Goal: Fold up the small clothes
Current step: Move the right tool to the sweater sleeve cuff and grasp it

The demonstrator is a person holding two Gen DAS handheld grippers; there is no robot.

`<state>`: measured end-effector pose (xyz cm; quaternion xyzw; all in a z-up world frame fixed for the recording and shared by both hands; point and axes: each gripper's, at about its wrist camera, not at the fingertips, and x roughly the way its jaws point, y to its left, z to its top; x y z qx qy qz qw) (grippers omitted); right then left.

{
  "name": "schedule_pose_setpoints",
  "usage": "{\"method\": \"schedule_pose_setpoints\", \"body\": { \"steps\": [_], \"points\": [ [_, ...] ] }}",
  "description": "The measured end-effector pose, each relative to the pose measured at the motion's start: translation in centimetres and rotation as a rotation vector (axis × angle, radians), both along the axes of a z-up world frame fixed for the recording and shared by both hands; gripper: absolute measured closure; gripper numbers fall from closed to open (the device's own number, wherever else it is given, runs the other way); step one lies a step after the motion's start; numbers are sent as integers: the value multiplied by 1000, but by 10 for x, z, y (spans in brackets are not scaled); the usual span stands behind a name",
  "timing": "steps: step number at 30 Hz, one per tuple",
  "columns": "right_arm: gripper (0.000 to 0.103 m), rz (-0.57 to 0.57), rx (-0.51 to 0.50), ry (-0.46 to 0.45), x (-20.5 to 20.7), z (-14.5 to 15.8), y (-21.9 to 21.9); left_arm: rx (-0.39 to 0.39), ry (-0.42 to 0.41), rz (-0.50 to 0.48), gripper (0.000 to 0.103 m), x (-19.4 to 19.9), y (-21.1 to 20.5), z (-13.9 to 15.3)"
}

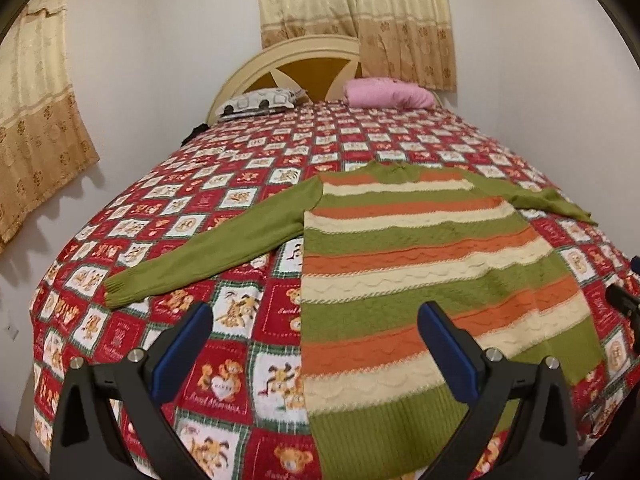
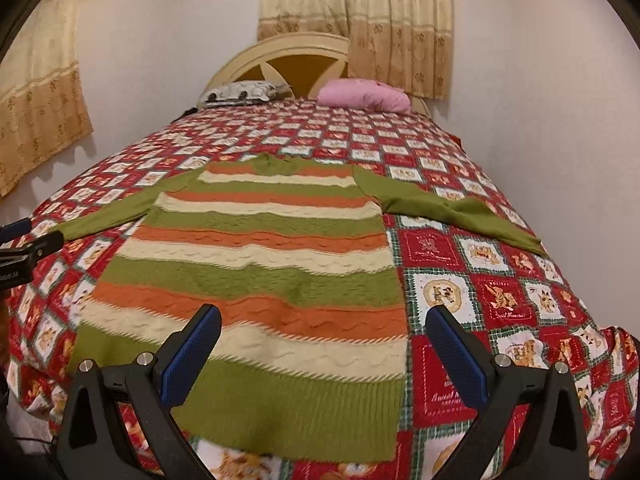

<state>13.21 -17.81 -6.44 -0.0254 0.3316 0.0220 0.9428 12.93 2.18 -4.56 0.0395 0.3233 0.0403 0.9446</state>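
A small knitted sweater [image 1: 420, 264] with green, orange and cream stripes lies flat on the bed, hem towards me, collar at the far end. Its green left sleeve [image 1: 208, 248] stretches out to the left and its right sleeve [image 1: 552, 204] to the right. It also shows in the right wrist view [image 2: 256, 256], with the right sleeve [image 2: 460, 212] partly folded on itself. My left gripper [image 1: 314, 316] is open and empty above the hem's left edge. My right gripper [image 2: 322, 318] is open and empty above the hem's right edge.
The bed has a red patchwork quilt [image 1: 248, 160] with bear pictures. A pink pillow [image 1: 388, 92] and a patterned pillow [image 1: 260, 102] lie by the headboard. Walls and curtains surround the bed. The other gripper shows at the left edge of the right wrist view [image 2: 24, 252].
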Motion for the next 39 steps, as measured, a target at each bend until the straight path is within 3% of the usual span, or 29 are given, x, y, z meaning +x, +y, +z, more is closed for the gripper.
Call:
{"method": "schedule_pose_setpoints", "body": {
  "steps": [14,19,24,39],
  "points": [
    [1,-128,97,115,95,-32,-78,49,20,4,0,94,-11,-22],
    [1,-228,153,153,128,-40,-127,80,-12,9,0,126,-17,-31],
    [1,-358,196,174,152,-45,-186,91,17,31,0,160,-22,-48],
    [6,-651,340,205,197,-64,-337,16,115,70,0,221,-29,-76]
  ]
}}
